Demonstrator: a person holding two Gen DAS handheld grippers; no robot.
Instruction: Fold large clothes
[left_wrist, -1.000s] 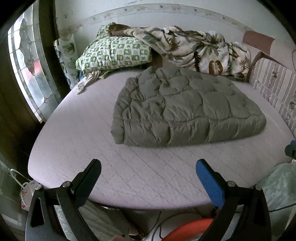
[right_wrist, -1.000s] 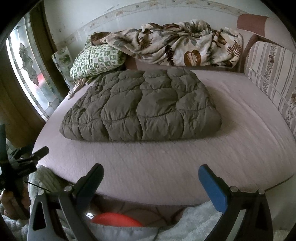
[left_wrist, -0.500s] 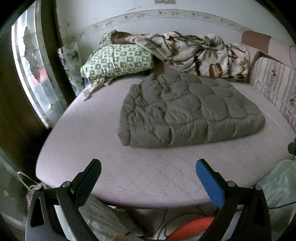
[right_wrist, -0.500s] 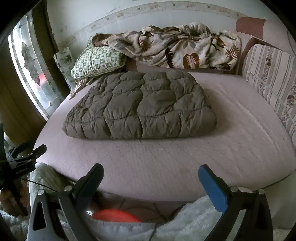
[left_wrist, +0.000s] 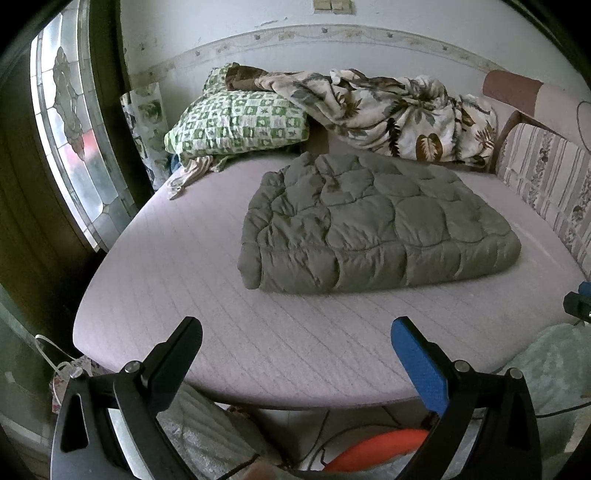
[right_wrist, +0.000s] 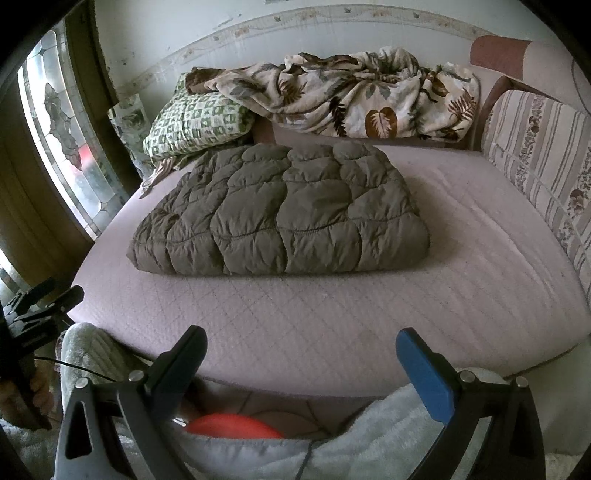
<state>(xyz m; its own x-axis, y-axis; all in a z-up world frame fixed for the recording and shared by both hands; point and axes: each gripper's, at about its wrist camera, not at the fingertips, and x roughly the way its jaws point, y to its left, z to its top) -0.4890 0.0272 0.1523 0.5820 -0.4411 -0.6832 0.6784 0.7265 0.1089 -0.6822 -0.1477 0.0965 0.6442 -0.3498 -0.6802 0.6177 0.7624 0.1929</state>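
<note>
A grey-brown quilted puffer garment (left_wrist: 376, 225) lies folded into a thick rectangle on the pale lilac mattress (left_wrist: 207, 325); it also shows in the right wrist view (right_wrist: 284, 214). My left gripper (left_wrist: 295, 349) is open and empty, held back at the mattress's front edge, well short of the garment. My right gripper (right_wrist: 301, 358) is open and empty too, near the front edge. The left gripper shows at the left edge of the right wrist view (right_wrist: 40, 302).
A green checked pillow (left_wrist: 236, 122) and a leaf-print blanket (left_wrist: 399, 110) lie heaped at the back wall. A striped cushion (left_wrist: 546, 184) lines the right side. A stained-glass window (left_wrist: 70, 122) stands on the left. An orange object (right_wrist: 232, 424) lies below the bed's edge.
Both grippers have drawn back and up from the bed, so the folded garment looks farther away. The garment has not moved. Both stay open.
</note>
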